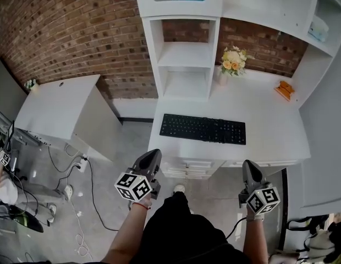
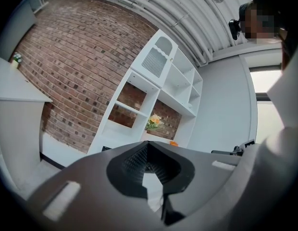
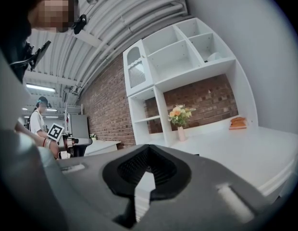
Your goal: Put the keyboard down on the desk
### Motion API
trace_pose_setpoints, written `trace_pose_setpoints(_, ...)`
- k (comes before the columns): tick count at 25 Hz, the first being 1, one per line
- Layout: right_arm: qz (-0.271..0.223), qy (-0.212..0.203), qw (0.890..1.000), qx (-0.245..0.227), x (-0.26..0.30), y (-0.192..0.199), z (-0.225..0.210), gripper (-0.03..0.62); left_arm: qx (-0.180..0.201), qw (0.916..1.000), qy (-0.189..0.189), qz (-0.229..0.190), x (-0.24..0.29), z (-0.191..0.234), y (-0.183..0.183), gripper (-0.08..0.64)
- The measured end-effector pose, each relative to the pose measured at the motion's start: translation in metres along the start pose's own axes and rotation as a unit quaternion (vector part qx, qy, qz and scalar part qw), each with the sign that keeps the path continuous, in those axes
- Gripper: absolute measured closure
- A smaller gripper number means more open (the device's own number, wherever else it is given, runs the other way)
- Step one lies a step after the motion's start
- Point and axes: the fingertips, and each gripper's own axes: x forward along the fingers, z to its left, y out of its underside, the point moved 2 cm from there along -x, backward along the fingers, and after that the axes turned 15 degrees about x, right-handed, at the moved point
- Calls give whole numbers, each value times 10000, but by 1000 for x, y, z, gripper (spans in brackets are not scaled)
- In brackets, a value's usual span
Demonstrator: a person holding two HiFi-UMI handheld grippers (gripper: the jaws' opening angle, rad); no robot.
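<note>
Black and flat, the keyboard (image 1: 203, 128) lay on the white desk (image 1: 269, 111), close to its front edge and just in front of the white shelf unit (image 1: 184, 48). We held both grippers low in front of the desk, well apart from the keyboard, and neither of them touched it. The left gripper (image 1: 153, 154) had its jaws closed together, with nothing between them. The right gripper (image 1: 248, 165) was the same, jaws together and empty. At the back of the desk we saw a vase of flowers (image 1: 232, 62), and further to the right a small orange thing (image 1: 284, 88). A brick wall (image 1: 77, 32) stood behind the shelves
</note>
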Motion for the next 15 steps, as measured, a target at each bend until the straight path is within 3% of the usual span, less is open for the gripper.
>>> trace_pose_setpoints(15, -35, 48, 10000, 75, 6, -3, -5, 594, 146, 9998, -33, -108, 10, -4, -6, 563)
